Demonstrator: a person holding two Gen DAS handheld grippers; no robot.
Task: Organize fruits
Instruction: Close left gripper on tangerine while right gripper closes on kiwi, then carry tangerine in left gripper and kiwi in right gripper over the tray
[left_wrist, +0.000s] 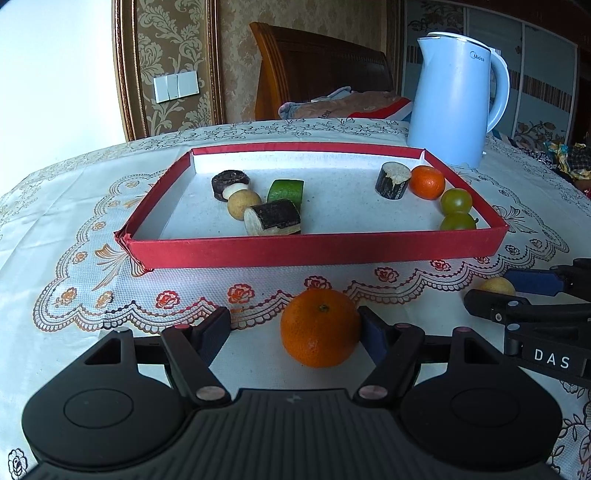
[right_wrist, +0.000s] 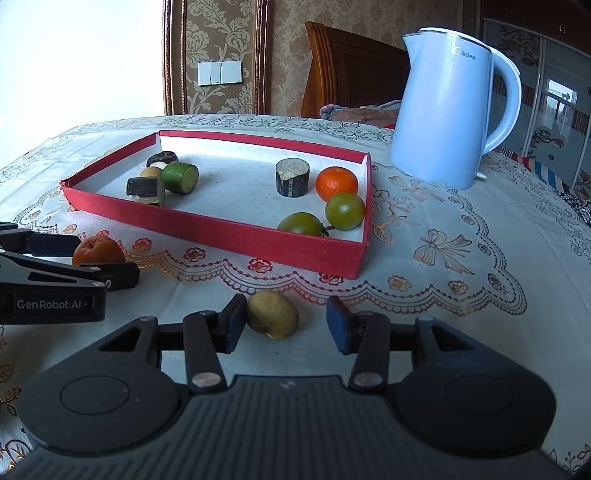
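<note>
1. Looking along my left gripper (left_wrist: 293, 332), I see its jaws standing wide around an orange (left_wrist: 320, 328) that sits on the tablecloth (left_wrist: 74, 229) just in front of the red tray (left_wrist: 314, 251); the right pad looks to touch the fruit, the left pad stands clear of it.
2. My right gripper (right_wrist: 286, 325), also in front of the red tray and nearer its right corner, has its jaws parted around a small yellowish fruit (right_wrist: 272, 314). The left pad sits just beside the fruit, the right pad well apart, so nothing is gripped.
3. Inside the red tray, on its right side, I see a small orange (right_wrist: 337, 183) and two green tomatoes (right_wrist: 344, 210) close together, with a dark cylinder piece (right_wrist: 292, 177) just beside them.
4. On the tray's left side lie a green cut piece (right_wrist: 180, 178), a dark-skinned cut piece (right_wrist: 144, 189), a pale round fruit (left_wrist: 239, 205) and a dark disc (left_wrist: 229, 181), bunched together.
5. Behind the red tray, to its right, a blue kettle (right_wrist: 447, 110) stands upright on the tablecloth.
</note>
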